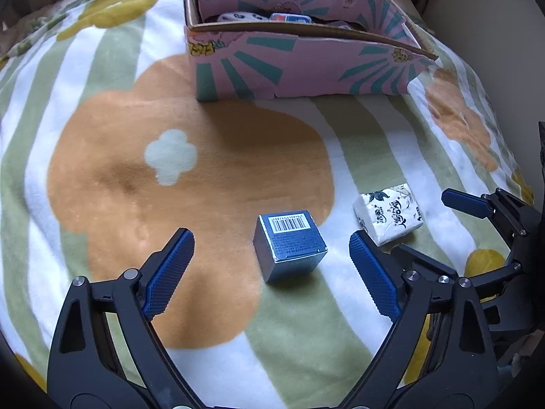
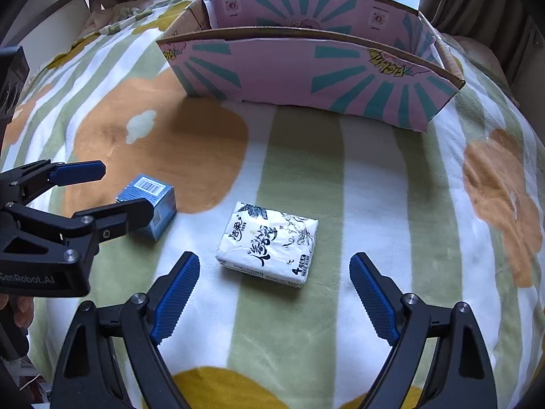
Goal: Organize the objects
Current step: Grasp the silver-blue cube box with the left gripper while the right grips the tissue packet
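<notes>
A small blue box (image 1: 289, 245) with a barcode on top stands on the striped blanket, just ahead of my open left gripper (image 1: 272, 248) and between its finger lines. A white tissue pack (image 2: 269, 242) with black print lies flat in front of my open right gripper (image 2: 276, 266). In the left wrist view the tissue pack (image 1: 388, 213) lies right of the blue box. The right wrist view shows the blue box (image 2: 150, 201) at the left, partly hidden by the left gripper (image 2: 115, 191). Neither gripper touches anything.
A pink cardboard box (image 1: 306, 68) with teal rays stands open at the far side of the blanket (image 1: 170, 187), with a few items inside. In the right wrist view the pink cardboard box (image 2: 306, 75) hides its contents. Curtains hang behind.
</notes>
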{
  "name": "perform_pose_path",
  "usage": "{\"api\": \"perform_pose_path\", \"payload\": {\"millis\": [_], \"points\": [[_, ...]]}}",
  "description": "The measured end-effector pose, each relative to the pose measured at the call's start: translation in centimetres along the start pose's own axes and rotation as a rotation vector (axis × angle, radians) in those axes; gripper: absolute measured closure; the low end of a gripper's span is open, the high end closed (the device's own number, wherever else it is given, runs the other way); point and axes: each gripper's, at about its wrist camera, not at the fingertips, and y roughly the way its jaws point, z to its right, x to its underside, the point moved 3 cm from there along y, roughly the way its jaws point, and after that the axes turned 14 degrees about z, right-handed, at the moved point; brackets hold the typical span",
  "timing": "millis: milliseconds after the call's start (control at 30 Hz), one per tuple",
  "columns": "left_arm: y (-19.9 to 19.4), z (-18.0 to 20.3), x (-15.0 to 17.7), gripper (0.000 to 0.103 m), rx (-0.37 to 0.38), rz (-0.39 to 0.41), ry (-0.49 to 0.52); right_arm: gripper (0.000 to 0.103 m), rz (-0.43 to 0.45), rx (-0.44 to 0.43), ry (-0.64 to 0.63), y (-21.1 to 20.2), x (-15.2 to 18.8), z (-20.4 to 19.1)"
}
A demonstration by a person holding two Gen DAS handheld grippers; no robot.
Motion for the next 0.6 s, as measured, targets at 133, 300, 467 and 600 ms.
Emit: {"api": "perform_pose_path", "payload": {"millis": [133, 300, 467, 600], "points": [[1.9, 0.4, 0.7, 0.025, 0.016, -0.027, 0.002, 0.015, -0.009, -0.012, -0.004, 1.2, 0.2, -0.1], [2.9, 0.5, 0.6, 0.026, 0.036, -0.028, -0.024, 0.015, -0.032, -0.010, -0.011, 2.6, 0.0, -0.2], [4.0, 0.8, 0.6, 0.038, 0.022, -0.051, -0.015, 0.023, -0.041, 0.005, 0.045, 3.2, 0.2, 0.7], [4.1, 0.4, 0.5, 0.064, 0.019, -0.052, -0.028, 0.038, -0.038, -0.004, 0.066, 3.2, 0.2, 0.9]]}}
